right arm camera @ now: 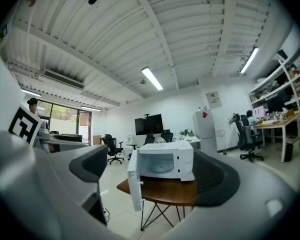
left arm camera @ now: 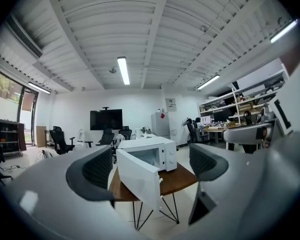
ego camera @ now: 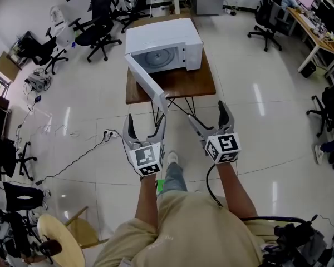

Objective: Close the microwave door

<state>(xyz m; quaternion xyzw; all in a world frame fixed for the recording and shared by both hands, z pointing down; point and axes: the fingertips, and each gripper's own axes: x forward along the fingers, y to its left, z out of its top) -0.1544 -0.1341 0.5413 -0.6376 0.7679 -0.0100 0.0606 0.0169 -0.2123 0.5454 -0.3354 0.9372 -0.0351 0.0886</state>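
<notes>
Tiled floor point(ego camera: 256, 138) lies open between the person and the wooden table point(ego camera: 197, 85), with office chairs point(ego camera: 100, 29) well apart behind it and a cable point(ego camera: 83, 154) trailing at the left. The white microwave point(ego camera: 175, 38) stands on the table top with its cavity showing. The microwave door point(ego camera: 147, 85), hinged on the left side, stands wide open, and its free edge reaches out past the table's front edge toward the person. Left gripper point(ego camera: 146, 120) and right gripper point(ego camera: 206, 113) hang short of the door, each with jaws spread wide and nothing between them. Judged as a stiff, light panel that turns only on its hinge, the door needs no clamping: a push on its outer face near the free edge should swing it, kept gentle lest the microwave slide. The latch prongs point(right arm camera: 139, 182) must meet the cabinet squarely
</notes>
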